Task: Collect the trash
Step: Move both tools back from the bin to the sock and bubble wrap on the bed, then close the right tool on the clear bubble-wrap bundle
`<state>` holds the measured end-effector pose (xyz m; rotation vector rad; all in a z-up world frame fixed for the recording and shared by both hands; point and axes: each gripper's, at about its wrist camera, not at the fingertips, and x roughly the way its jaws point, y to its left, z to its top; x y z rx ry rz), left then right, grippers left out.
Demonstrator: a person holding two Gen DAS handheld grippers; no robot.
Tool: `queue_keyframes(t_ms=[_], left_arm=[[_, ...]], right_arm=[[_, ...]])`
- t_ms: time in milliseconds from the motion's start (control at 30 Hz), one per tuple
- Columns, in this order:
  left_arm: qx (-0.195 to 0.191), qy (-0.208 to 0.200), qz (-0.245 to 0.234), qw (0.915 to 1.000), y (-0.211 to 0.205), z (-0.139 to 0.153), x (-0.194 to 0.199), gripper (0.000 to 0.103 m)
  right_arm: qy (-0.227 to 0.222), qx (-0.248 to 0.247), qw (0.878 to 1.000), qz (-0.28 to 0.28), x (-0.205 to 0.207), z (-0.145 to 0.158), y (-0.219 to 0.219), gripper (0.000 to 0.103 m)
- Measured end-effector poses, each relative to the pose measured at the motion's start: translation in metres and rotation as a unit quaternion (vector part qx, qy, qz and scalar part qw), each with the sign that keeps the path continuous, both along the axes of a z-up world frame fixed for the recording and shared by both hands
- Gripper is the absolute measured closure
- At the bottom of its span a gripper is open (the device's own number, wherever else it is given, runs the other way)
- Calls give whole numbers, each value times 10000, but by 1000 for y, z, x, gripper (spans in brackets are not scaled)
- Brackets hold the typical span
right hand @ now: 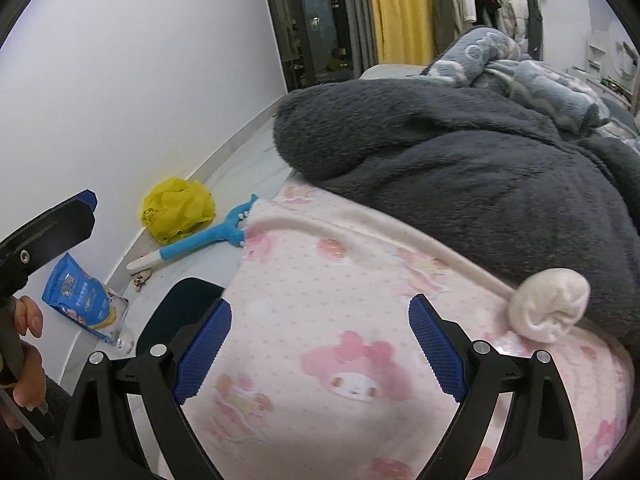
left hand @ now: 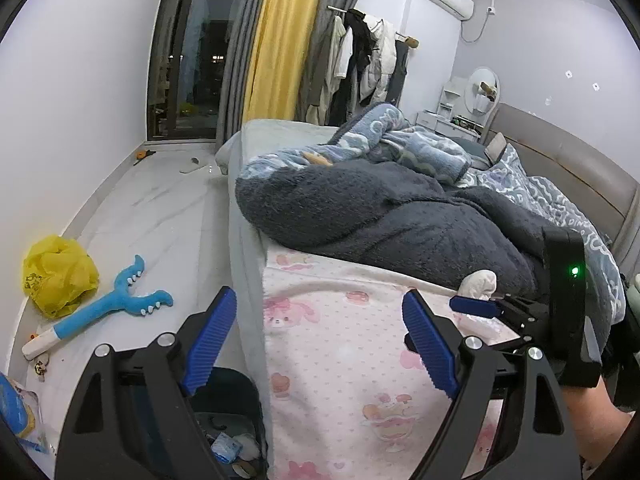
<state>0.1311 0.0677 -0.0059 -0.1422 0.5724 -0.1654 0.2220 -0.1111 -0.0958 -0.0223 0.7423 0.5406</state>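
Blue fingers of the right gripper [right hand: 320, 348] stand spread apart over the pink blanket [right hand: 320, 280], with nothing between them. Up and to their right, a crumpled white tissue wad [right hand: 550, 306] rests on the bed against the edge of the dark fleece blanket [right hand: 460, 152]. It looks light, soft and easily squashed, so a gentle pinch across its middle should do. The left gripper [left hand: 320, 340] is likewise released and empty, above the dark trash bin [left hand: 236, 420] beside the bed. Out on the floor lie a yellow plastic bag [left hand: 60, 276] and a blue snack packet [right hand: 80, 300].
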Motion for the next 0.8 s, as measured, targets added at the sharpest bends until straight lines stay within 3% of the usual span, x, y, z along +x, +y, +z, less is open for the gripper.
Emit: queue_keyframes(t_ms=[700,800], left_arm=[[-98,92,-353,9993,-47,-5,14,11],[-92,114,-410,9991,-55,-7,16,11]], right_arm=[[288,140,9983,-491,12,-24,-77,12],[293,43,9983,-496,12,-28,-83,21]])
